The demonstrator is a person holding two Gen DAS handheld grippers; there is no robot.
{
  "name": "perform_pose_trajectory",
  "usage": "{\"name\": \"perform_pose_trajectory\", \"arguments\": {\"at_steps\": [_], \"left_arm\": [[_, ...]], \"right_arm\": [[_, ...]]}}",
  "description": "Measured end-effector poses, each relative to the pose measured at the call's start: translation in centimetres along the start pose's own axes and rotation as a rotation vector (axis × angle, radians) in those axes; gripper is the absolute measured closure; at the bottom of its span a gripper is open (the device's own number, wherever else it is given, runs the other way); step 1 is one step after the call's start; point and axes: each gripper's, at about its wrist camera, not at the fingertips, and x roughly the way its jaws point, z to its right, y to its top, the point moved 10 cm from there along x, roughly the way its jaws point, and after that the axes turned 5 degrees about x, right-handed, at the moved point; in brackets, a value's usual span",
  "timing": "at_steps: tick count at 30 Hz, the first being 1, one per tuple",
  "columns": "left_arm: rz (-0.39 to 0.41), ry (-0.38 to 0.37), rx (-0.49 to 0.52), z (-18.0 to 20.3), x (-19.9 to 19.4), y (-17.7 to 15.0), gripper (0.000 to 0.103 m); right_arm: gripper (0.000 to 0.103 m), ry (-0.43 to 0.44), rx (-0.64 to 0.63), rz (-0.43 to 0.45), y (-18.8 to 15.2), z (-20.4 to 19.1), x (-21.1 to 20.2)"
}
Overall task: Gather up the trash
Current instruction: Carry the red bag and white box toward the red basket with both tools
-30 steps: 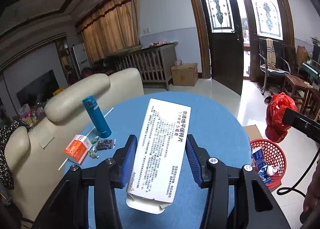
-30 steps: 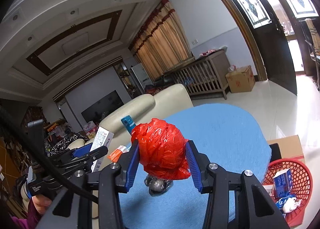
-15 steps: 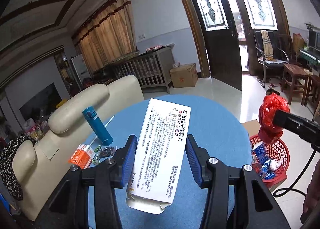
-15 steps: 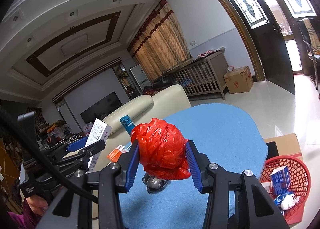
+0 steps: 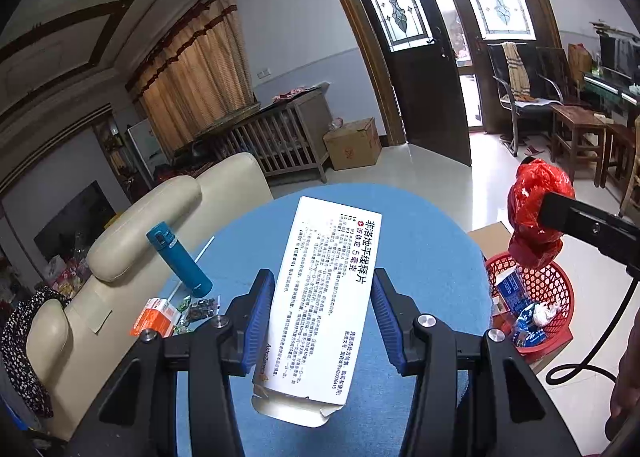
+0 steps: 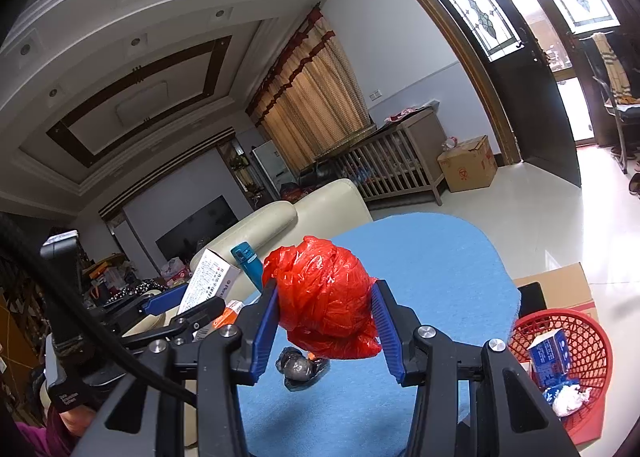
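Note:
My left gripper (image 5: 322, 317) is shut on a white medicine box (image 5: 324, 301) with printed text, held above the round blue table (image 5: 420, 249). My right gripper (image 6: 326, 321) is shut on a crumpled red plastic bag (image 6: 324, 301); the same red plastic bag (image 5: 534, 213) shows at the right of the left wrist view, over the red basket (image 5: 554, 289). The red basket (image 6: 576, 333) stands on the floor beside the table and holds a blue carton and white scraps. A dark crumpled wrapper (image 6: 300, 367) lies on the table under the red bag.
On the table's left side stand a teal bottle (image 5: 180, 259), an orange box (image 5: 154, 317), small wrappers (image 5: 198, 307) and a white straw. A cream sofa (image 5: 132, 237) borders the table. A cardboard box (image 6: 560, 289) sits behind the basket.
Both grippers have drifted toward the basket side. In the left wrist view the red bag now hangs over the basket rim; the bottle and orange box have slid leftward and down.

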Motion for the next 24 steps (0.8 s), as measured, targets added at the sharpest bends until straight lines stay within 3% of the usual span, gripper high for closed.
{"name": "perform_pose_trajectory", "arguments": {"at_steps": [24], "left_arm": [[-0.020, -0.035, 0.061, 2.9, 0.7, 0.5, 0.052]], "right_arm": [[0.054, -0.044, 0.065, 0.050, -0.1, 0.9, -3.2]]}}
